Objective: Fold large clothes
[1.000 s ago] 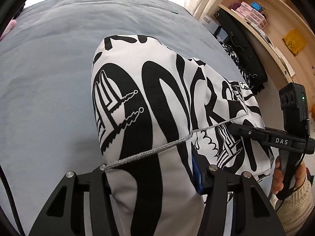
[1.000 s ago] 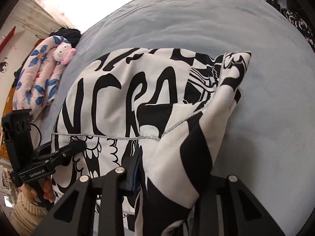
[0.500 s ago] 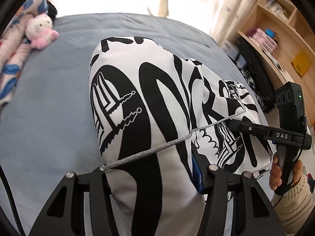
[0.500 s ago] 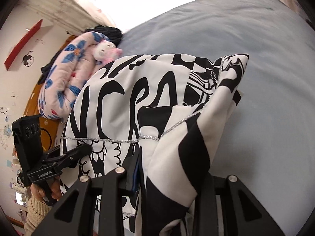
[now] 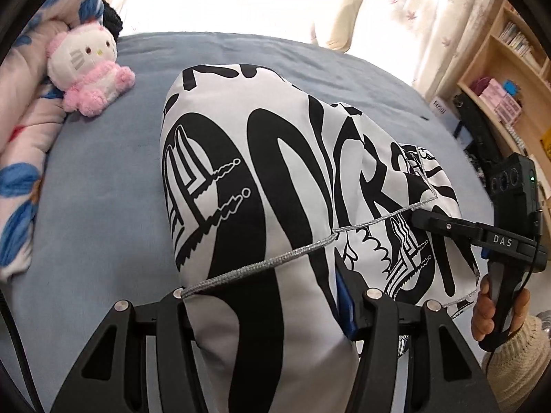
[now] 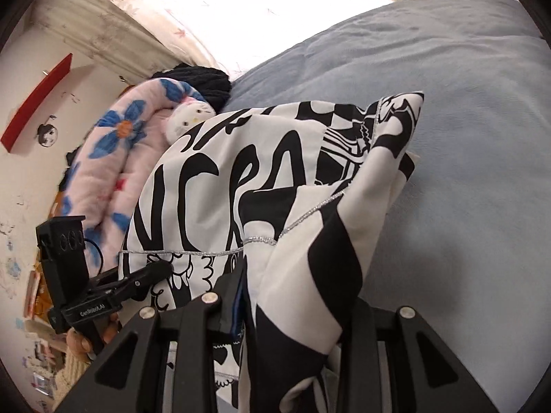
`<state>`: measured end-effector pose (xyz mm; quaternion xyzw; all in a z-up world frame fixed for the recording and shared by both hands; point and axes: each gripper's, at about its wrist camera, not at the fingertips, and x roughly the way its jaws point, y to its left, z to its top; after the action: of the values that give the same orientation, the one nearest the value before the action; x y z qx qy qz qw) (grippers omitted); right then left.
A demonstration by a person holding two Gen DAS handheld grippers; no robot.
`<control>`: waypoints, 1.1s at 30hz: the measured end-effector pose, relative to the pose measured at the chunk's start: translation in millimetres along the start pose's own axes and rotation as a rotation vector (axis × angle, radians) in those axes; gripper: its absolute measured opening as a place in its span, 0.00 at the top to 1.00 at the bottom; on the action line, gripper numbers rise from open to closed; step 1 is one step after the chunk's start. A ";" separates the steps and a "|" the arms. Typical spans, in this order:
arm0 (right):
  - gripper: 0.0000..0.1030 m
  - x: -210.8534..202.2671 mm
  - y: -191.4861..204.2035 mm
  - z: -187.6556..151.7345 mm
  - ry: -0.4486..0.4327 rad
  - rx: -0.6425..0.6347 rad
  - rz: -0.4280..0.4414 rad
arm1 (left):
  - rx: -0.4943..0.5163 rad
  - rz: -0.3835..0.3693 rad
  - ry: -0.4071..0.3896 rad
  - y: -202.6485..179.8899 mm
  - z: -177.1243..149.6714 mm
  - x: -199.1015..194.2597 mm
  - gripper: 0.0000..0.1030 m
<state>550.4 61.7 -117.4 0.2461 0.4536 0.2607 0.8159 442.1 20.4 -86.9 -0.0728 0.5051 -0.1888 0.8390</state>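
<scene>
The big cloth (image 5: 261,179) fills the middle of the left wrist view, on the bed (image 5: 103,206). A toy cat (image 5: 87,69) sits at upper left, against a rolled blanket (image 5: 20,158). Shelves (image 5: 509,79) stand at upper right.

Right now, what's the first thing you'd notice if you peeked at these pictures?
A big white garment with bold black lettering fills the middle, bunched up over the blue bedspread. The left gripper and the right gripper each pinch a fold of it. A pink and white plush kitty sits at the bed's far left, against a flowered blanket.
</scene>
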 end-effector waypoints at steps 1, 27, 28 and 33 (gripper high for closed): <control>0.70 15.1 -8.1 2.9 0.001 -0.003 -0.015 | -0.012 0.002 0.007 10.7 2.3 15.0 0.47; 0.70 13.5 30.9 -59.5 0.008 -0.206 -0.315 | -0.065 0.374 -0.101 -40.5 -88.4 2.9 0.47; 0.72 18.8 27.4 -62.3 0.012 -0.202 -0.348 | -0.063 0.416 -0.058 -39.2 -94.6 17.2 0.48; 0.98 14.5 7.0 -62.5 0.038 -0.141 -0.378 | -0.029 0.477 -0.075 -39.5 -105.1 28.9 0.46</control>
<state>501.3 86.7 -151.0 0.0940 0.4876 0.1386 0.8569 352.5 -20.0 -148.6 0.0294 0.4793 0.0249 0.8768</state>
